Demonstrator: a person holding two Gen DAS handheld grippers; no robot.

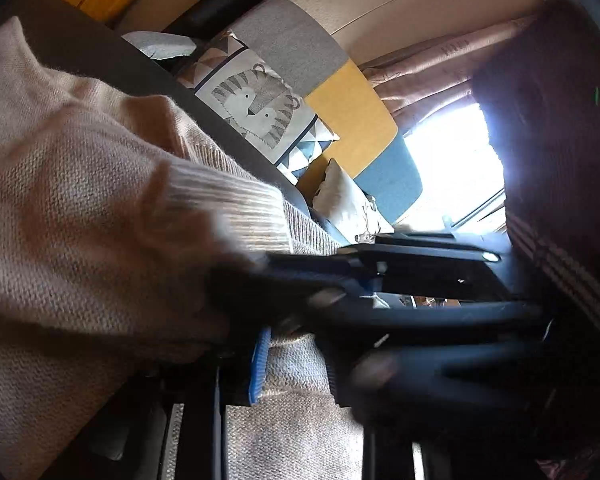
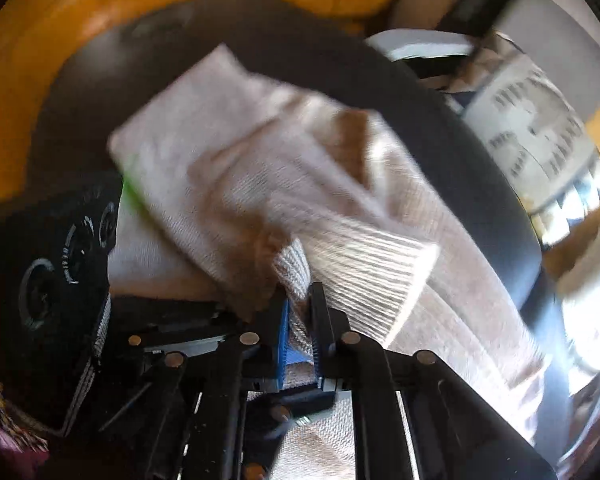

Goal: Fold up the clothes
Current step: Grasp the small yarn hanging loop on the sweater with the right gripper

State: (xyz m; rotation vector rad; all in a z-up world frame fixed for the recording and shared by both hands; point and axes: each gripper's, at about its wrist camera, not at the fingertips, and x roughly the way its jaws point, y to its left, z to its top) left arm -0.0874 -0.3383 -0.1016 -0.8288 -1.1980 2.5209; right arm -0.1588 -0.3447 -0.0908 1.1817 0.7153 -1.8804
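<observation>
Your right gripper (image 2: 298,336) pointed steeply down at the dark round surface (image 2: 460,152), and its blue-padded fingers (image 2: 282,340) were closed on a fold of the pale beige knitted sweater (image 2: 228,152); the knit was pinched between the pads and bulged out above and below them. In the left wrist view your left gripper (image 1: 296,360) was aimed at a shallow downward angle along the surface, with your right gripper's black frame lying across the view just ahead of it. A strip of the same knit ran between your left fingers (image 1: 259,364), one blue pad showing against it, but you could not tell from that view whether the pads pressed on the cloth or only flanked it.

The sweater lay partly folded on the dark surface, one layer turned over another, its body reaching towards the far edge. A sleeve lay across the top, its ribbed cuff (image 2: 372,272) ending just beside your right fingers. The knit was a fine, even weave, with coarser ribbing at the cuff and along the hem nearest the right-hand edge. Beyond that edge sat a cushion printed with grey striped animals (image 1: 256,108).
</observation>
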